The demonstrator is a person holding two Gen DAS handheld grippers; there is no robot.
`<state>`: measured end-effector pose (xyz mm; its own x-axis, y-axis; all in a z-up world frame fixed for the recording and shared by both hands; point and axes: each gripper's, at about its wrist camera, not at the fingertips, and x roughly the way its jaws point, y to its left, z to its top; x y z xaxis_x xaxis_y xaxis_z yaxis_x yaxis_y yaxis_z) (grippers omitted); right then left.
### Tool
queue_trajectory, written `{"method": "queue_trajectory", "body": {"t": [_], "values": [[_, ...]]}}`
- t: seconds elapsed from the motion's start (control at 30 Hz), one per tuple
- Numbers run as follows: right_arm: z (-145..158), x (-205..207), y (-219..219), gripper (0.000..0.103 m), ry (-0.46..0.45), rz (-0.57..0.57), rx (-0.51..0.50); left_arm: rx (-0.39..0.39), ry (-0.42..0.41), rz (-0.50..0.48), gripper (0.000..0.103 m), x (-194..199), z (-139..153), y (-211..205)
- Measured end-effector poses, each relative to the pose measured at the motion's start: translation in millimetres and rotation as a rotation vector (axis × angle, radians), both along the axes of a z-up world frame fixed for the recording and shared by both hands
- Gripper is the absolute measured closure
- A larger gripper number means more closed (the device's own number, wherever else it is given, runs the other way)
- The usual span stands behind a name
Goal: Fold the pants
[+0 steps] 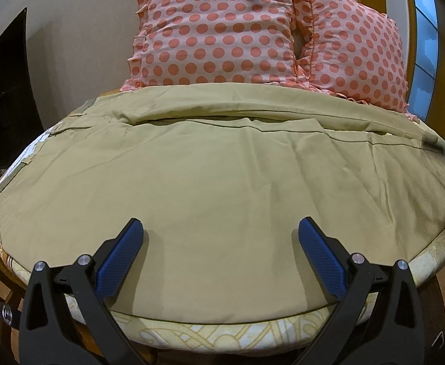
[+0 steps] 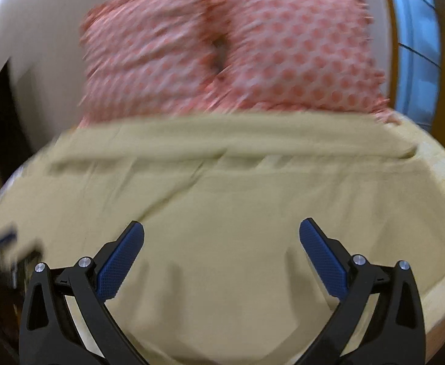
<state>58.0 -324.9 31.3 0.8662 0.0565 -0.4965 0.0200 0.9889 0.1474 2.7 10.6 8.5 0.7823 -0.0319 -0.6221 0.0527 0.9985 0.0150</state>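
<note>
Khaki pants (image 1: 222,176) lie spread flat across the bed, with one long fold line running left to right near the far side. My left gripper (image 1: 221,228) is open and empty, hovering over the near edge of the pants. In the right wrist view the same pants (image 2: 228,206) fill the lower half, blurred by motion. My right gripper (image 2: 221,228) is open and empty above the cloth. A blurred dark and blue shape, which I cannot identify, shows at the left edge of the right wrist view.
Two pink pillows with orange dots (image 1: 219,27) stand against the wall behind the pants. The patterned mattress edge (image 1: 216,331) shows under the near hem. A dark cabinet (image 1: 6,100) stands at left, a window (image 1: 425,48) at right.
</note>
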Motion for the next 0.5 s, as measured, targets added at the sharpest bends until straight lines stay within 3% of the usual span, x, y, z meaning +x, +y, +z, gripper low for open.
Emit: {"method": "queue_trajectory", "body": {"t": [0.17, 0.2, 0.3, 0.4, 0.5], "values": [[28.8, 107.0, -87.5, 0.001, 0.099, -0.241, 0.102, -0.024, 0.002, -0.003, 0.002, 5.3, 1.3, -0.9], [28.4, 132.1, -103.4, 0.007, 0.132, -0.298, 0.115, -0.037, 0.004, -0.014, 0.002, 7.3, 2.7, -1.1], [18.5, 200.4, -141.6, 0.025, 0.237, -0.426, 0.176, -0.043, -0.018, -0.026, 0.002, 7.6, 8.4, -2.9], [-3.1, 260.5, -176.6, 0.027, 0.345, -0.540, 0.290, -0.015, -0.041, -0.024, 0.002, 12.4, 14.6, -5.8], [-10.5, 286.0, -194.7, 0.028, 0.353, -0.630, 0.319, 0.004, -0.047, -0.032, 0.002, 13.3, 16.7, -8.3]]}}
